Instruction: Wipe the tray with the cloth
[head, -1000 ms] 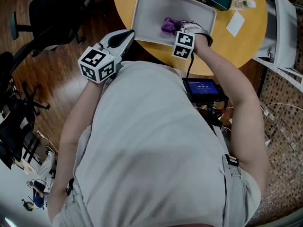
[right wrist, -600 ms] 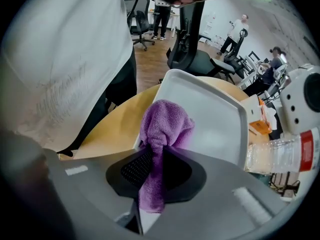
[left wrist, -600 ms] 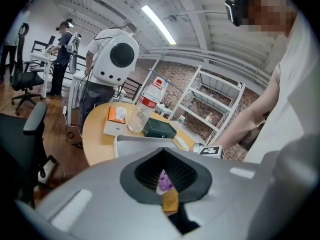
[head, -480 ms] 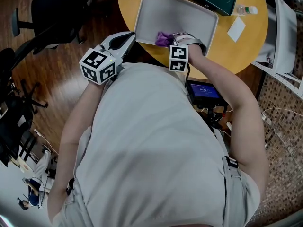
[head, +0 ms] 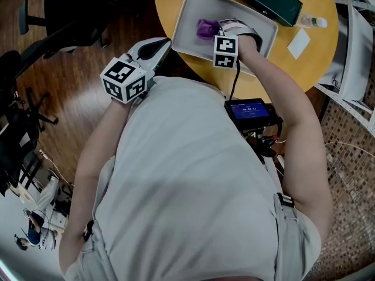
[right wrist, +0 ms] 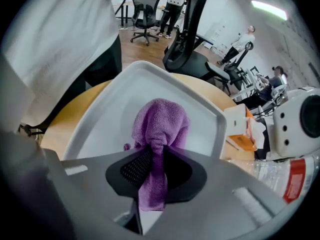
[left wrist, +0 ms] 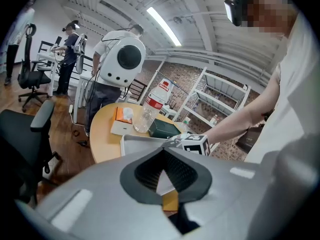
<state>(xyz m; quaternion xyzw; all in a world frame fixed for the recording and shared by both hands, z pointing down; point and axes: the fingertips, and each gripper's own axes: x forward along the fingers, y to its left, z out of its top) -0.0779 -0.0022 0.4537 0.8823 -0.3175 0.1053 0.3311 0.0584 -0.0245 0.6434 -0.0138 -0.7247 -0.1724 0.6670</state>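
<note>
A grey tray (head: 193,7) lies on the round wooden table. My right gripper (head: 214,30) points steeply down into it, shut on a purple cloth (head: 205,28) that rests on the tray floor. In the right gripper view the cloth (right wrist: 160,124) bunches ahead of the right gripper (right wrist: 152,156) and hangs pinched between the pads, over the tray (right wrist: 112,116). Its jaws have just been opening slightly with the cloth still between them. My left gripper (head: 166,42) hovers shut and empty at the tray's near left corner, off the table edge. In its own view the left gripper (left wrist: 162,151) faces the tray (left wrist: 137,143).
Behind the tray lie a dark green box (head: 272,2), a small bottle (head: 313,21) and a white card (head: 299,43). An orange tissue box (left wrist: 122,116) and a clear bottle (left wrist: 145,119) stand at the far side. Office chairs (head: 76,10) stand left, metal shelving (head: 354,34) right.
My right gripper dragged the cloth toward the tray's near rim, then back out toward the tray's middle. The left gripper stayed where it was.
</note>
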